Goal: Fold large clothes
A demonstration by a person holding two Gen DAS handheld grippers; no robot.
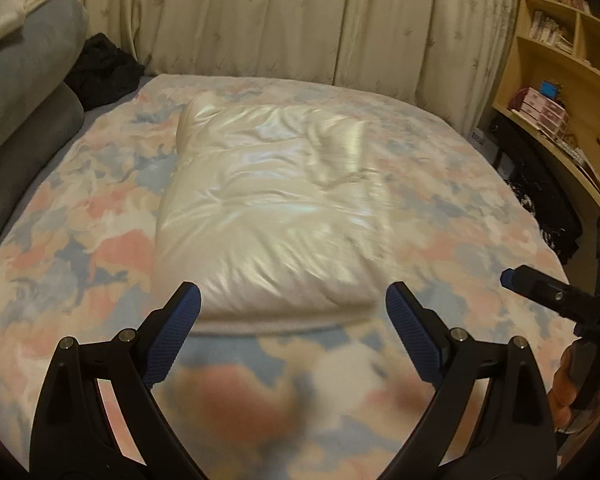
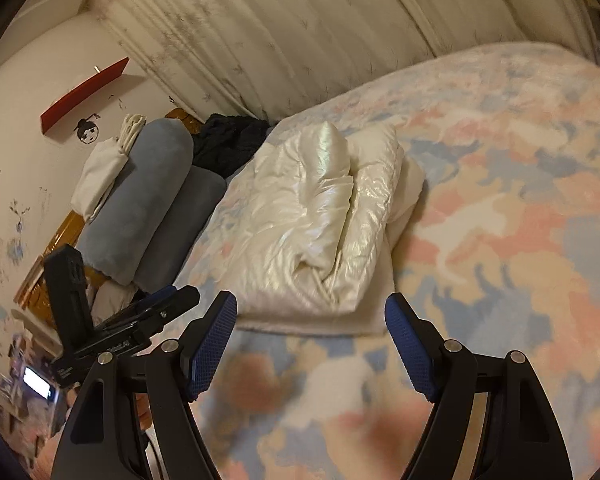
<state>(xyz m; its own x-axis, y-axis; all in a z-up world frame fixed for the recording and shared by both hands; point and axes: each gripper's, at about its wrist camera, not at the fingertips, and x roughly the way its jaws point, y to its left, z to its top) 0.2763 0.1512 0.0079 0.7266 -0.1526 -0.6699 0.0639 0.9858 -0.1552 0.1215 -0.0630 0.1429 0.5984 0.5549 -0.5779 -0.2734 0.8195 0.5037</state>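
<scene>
A shiny cream-white puffy garment (image 1: 268, 208) lies folded into a thick rectangle on the patterned bed cover (image 1: 80, 240). My left gripper (image 1: 293, 300) is open and empty, just above the garment's near edge. In the right wrist view the folded garment (image 2: 312, 220) lies ahead, and my right gripper (image 2: 311, 312) is open and empty at its near edge. The right gripper also shows at the right edge of the left wrist view (image 1: 512, 278). The left gripper appears at the left of the right wrist view (image 2: 172, 300).
Grey bolster pillows (image 1: 24, 120) and a dark garment (image 1: 100, 68) lie at the bed's left side. Cream curtains (image 1: 284, 20) hang behind the bed. A wooden bookshelf (image 1: 560, 80) stands at the right, with dark items below it.
</scene>
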